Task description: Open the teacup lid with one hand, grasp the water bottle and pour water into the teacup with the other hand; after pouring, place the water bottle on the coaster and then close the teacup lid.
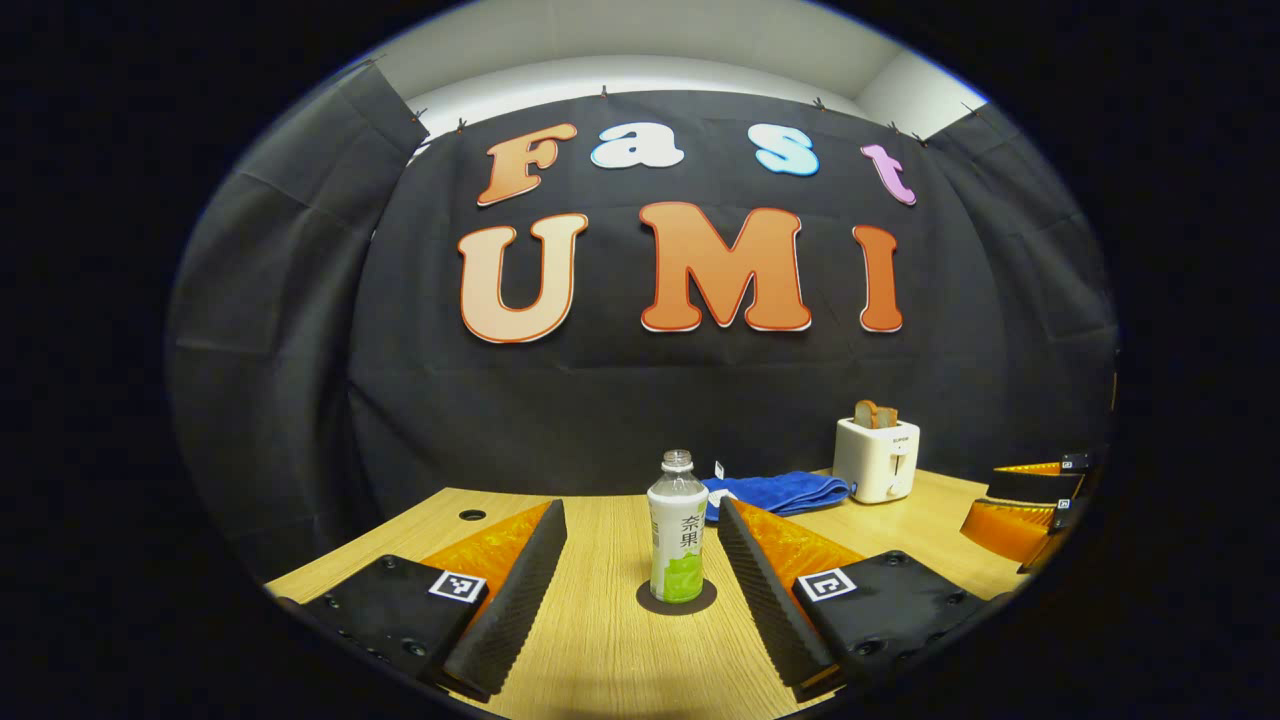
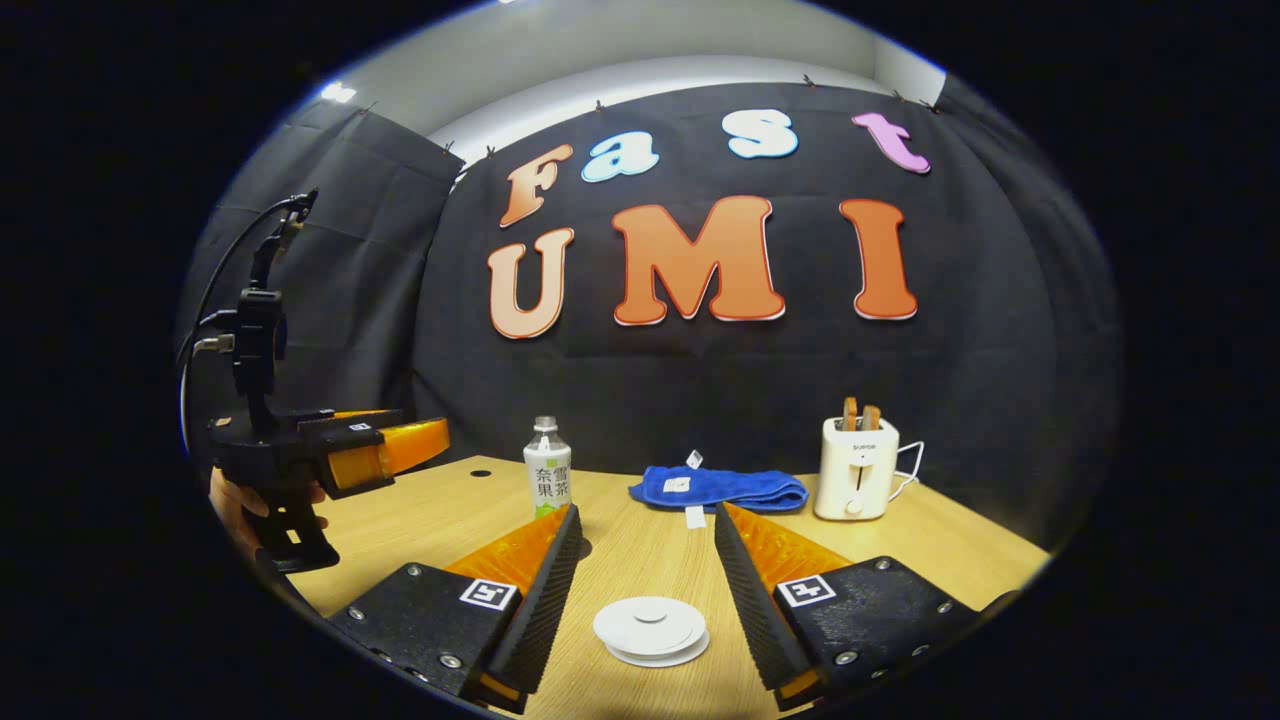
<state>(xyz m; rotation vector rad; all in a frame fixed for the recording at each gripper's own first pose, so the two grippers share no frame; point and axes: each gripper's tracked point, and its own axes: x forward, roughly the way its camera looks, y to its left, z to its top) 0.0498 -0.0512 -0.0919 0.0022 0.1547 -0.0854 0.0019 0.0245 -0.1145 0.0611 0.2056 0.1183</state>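
Left gripper view: left hand-held gripper (image 1: 640, 600) wide open, empty; bottle (image 1: 677, 530) stands between its fingers on the coaster (image 1: 650, 604).
Right gripper view: right hand-held gripper (image 2: 645, 600) open, empty above the lid (image 2: 650, 630). An off-centre closure could topple the uncapped bottle.

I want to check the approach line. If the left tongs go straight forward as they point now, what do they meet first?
Most likely the water bottle, standing on the dark coaster centred between the open left tongs. Nothing lies before it on the table.
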